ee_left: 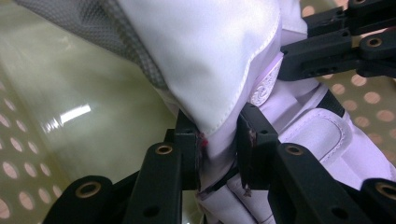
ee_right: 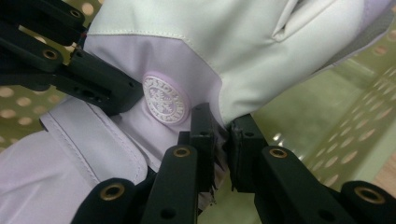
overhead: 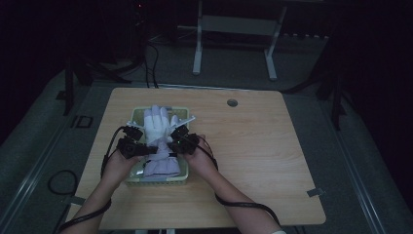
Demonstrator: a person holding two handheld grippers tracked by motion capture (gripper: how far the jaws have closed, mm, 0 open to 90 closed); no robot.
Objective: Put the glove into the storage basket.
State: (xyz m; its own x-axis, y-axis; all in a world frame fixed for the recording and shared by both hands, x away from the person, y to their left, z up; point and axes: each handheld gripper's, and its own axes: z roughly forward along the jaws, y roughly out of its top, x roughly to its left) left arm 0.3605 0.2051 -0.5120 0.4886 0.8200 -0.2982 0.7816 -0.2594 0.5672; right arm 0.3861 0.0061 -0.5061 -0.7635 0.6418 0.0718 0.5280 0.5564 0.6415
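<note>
A white and lavender glove lies in a pale green perforated basket on the table, fingers pointing away. My left gripper is shut on the glove's wrist fabric from the left. My right gripper is shut on it from the right. In the left gripper view the jaws pinch a fold of the glove, with the right gripper just beyond. In the right gripper view the jaws clamp the glove edge beside its round emblem. The left gripper sits opposite.
The wooden table has a cable hole near its far edge. A white desk frame stands behind it in the dark. Cables lie on the floor at the left.
</note>
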